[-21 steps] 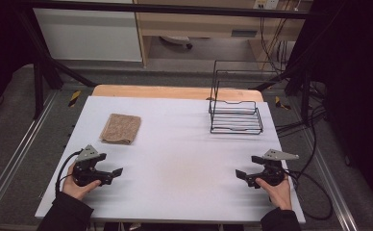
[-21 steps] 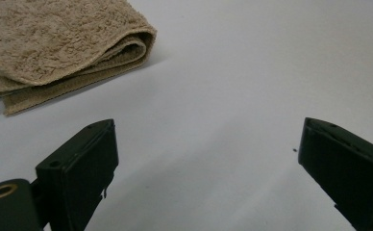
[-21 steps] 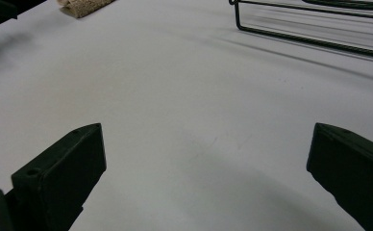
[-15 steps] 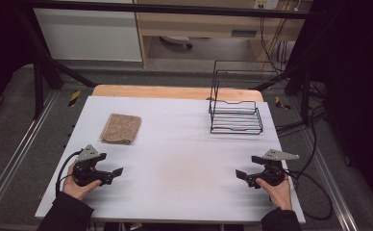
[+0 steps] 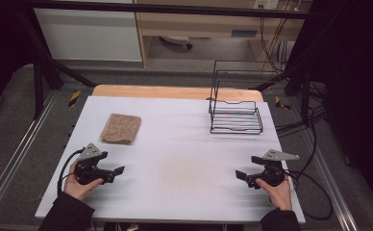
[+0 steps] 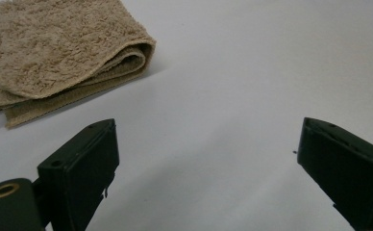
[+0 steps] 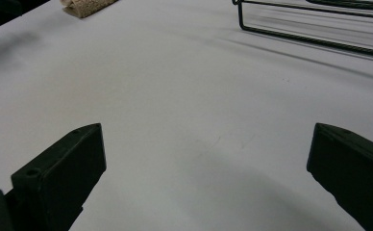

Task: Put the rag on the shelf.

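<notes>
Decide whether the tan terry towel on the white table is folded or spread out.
Folded. The tan terry towel shows stacked layers with a rounded fold edge in the left gripper view, lying as a compact rectangle on the white table.

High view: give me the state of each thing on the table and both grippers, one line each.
Towel: folded, flat on the table, untouched.
Wire rack: upright, empty, at the far right.
Left gripper: open, holding nothing, near the towel but apart from it.
Right gripper: open, holding nothing, above bare table.
</notes>
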The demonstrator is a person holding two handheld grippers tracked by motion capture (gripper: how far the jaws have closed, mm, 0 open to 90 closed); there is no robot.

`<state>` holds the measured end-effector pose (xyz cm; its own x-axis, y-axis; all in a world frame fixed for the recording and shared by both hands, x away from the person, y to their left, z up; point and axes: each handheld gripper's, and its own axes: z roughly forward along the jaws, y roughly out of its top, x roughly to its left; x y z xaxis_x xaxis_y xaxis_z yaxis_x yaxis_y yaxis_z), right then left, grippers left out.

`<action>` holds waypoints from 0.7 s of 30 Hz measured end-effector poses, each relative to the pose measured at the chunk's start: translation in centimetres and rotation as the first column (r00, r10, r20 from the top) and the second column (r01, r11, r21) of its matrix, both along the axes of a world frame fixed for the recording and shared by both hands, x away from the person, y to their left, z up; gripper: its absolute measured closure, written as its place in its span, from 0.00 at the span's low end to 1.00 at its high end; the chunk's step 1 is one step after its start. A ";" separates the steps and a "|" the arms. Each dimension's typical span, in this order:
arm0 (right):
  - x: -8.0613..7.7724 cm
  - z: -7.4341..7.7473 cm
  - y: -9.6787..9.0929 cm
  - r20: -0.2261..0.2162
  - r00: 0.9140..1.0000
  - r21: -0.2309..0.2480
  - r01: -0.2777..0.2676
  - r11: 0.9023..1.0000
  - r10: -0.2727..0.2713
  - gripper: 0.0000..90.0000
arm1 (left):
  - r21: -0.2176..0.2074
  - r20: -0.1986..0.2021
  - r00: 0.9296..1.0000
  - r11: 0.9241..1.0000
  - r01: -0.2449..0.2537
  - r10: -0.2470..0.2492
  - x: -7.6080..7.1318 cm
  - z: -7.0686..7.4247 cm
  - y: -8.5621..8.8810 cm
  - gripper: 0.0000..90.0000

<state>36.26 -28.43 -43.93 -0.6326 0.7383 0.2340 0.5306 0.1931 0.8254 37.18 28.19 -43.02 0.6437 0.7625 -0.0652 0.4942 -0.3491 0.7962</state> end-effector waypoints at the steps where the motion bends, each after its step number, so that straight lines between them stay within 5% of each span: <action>1: 0.0 0.0 0.0 0.001 1.000 -0.004 0.001 1.000 -0.001 0.01 | 0.001 0.000 1.000 1.000 -0.001 0.001 0.0 0.1 -0.1 0.08; 21: 0.0 -0.2 0.3 -0.005 1.000 -0.026 -0.008 1.000 0.008 0.01 | 0.067 -0.004 0.995 0.993 -0.094 0.095 3.2 1.8 -2.3 0.23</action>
